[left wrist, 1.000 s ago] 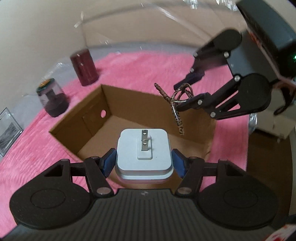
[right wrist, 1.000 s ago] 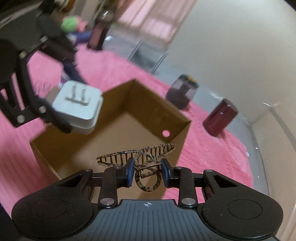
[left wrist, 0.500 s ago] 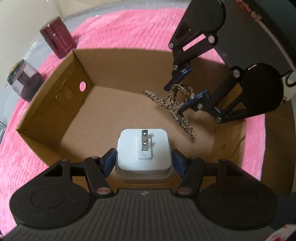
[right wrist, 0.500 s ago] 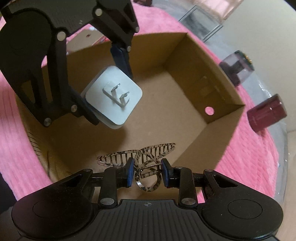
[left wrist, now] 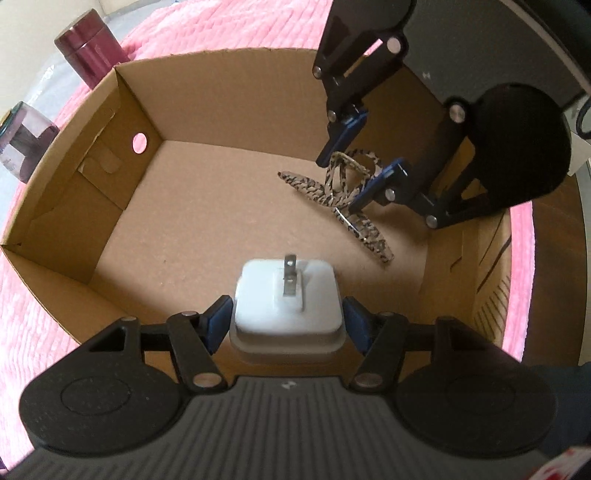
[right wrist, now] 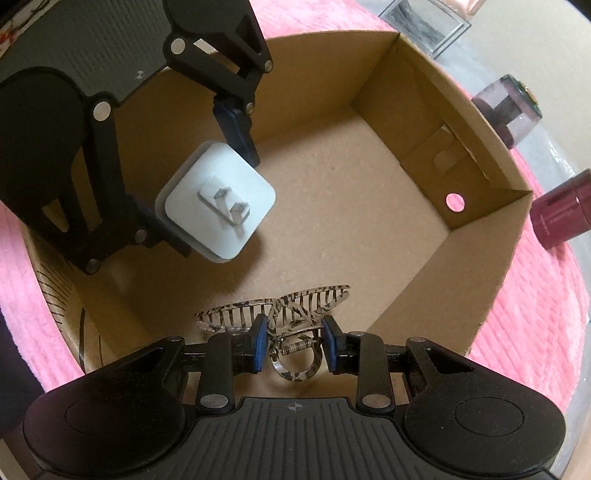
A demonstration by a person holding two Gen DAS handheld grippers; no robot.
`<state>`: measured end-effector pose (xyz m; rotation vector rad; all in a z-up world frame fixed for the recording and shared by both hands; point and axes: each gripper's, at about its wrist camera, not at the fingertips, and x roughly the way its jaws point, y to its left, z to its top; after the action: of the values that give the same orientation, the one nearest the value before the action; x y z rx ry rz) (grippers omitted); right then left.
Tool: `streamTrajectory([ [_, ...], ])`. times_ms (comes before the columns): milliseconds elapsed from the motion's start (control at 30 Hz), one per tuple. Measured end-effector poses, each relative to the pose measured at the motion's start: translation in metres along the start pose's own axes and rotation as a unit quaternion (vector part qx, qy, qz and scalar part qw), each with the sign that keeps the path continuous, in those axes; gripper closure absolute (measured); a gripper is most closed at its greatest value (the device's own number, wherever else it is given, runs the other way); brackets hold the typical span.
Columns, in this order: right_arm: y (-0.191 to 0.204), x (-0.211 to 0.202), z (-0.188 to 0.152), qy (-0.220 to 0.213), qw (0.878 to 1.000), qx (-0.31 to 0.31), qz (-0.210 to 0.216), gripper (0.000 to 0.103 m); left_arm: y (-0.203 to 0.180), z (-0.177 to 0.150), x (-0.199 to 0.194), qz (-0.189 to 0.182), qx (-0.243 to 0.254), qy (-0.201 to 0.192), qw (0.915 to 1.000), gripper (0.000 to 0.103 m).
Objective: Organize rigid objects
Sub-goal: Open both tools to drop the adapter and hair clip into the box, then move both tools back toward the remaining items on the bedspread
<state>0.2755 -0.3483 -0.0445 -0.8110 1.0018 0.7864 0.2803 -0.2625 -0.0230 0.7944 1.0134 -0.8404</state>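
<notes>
My left gripper (left wrist: 288,317) is shut on a white plug adapter (left wrist: 288,295), prongs pointing forward, held low inside an open cardboard box (left wrist: 122,110). The adapter also shows in the right wrist view (right wrist: 218,206), with the left gripper (right wrist: 218,184) around it. My right gripper (right wrist: 293,343) holds a patterned hair claw clip (right wrist: 280,310) between its blue pads, though the pads look slightly spread. In the left wrist view the clip (left wrist: 340,192) sits low against the box floor under the right gripper (left wrist: 358,162).
The box (right wrist: 480,155) stands on a pink textured mat (left wrist: 33,288). A dark red cylinder (left wrist: 88,55) and a clear purple bottle (left wrist: 22,144) stand outside the box's far left side. A framed picture (right wrist: 424,26) lies beyond the mat.
Both grippers have moved down from above the box into it, carrying the adapter and the clip closer to the box floor. The right pads look a little wider apart than before.
</notes>
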Motion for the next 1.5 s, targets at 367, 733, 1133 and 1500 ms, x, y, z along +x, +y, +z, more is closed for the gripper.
streamTrajectory([
  [367, -0.015, -0.016, 0.008, -0.043, 0.997, 0.046, -0.05, 0.076, 0.009, -0.005, -0.02, 0.004, -0.038, -0.043, 0.9983, 0.044],
  [733, 0.004, -0.092, 0.005, -0.176, 0.958, 0.202, -0.106, 0.076, 0.012, -0.04, -0.106, 0.039, -0.133, -0.17, 0.9758, 0.044],
  [1133, 0.106, -0.168, 0.037, -0.313, 0.906, 0.265, -0.107, 0.059, 0.009, -0.149, -0.171, 0.105, -0.23, -0.224, 0.9412, 0.038],
  [1500, 0.2, -0.13, 0.077, -0.345, 0.894, 0.267, -0.103, 0.035, 0.001, -0.287, -0.181, 0.19, -0.352, -0.215, 0.8909, 0.029],
])
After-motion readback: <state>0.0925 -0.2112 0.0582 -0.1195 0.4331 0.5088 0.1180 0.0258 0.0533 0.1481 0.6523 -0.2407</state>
